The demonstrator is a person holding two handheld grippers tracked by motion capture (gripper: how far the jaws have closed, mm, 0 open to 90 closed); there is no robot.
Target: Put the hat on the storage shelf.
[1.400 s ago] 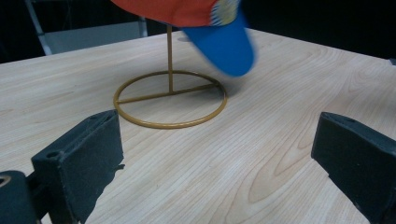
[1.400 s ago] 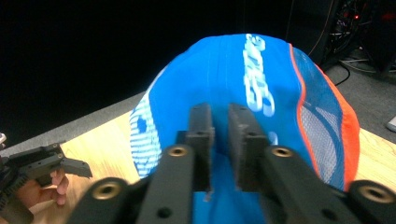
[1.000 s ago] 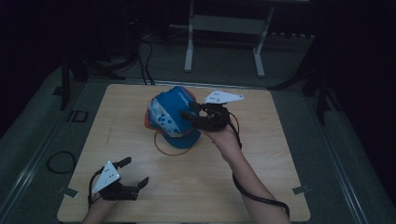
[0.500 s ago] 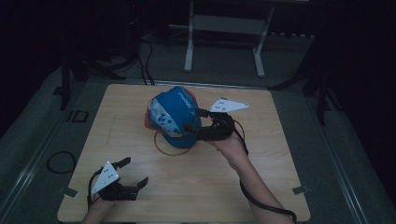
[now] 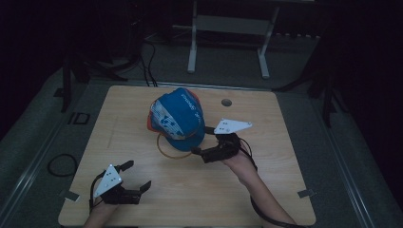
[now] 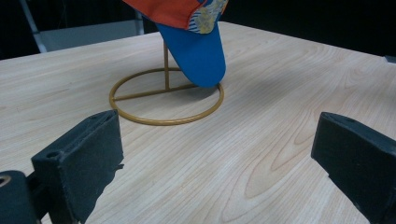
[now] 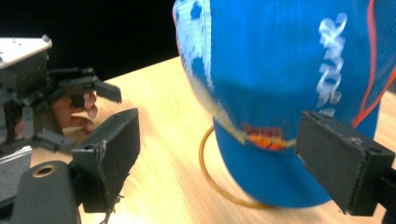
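Note:
A blue cap with white lettering and orange trim sits on a gold wire stand mid-table. My right gripper is just right of the cap, open, jaws pointing at it with nothing between them. In the right gripper view the cap fills the space ahead of the open right gripper, above the stand's ring. My left gripper rests open near the front left edge. The left gripper view shows the open left gripper facing the ring and the cap's brim.
The wooden table has a round cable hole at the back. A white metal frame stands on the floor behind it. A cable loop lies on the floor at the left. The left gripper shows in the right gripper view.
My right gripper has drawn back from the cap's side toward the near edge. The cap stays on its stand. The left gripper has not moved.

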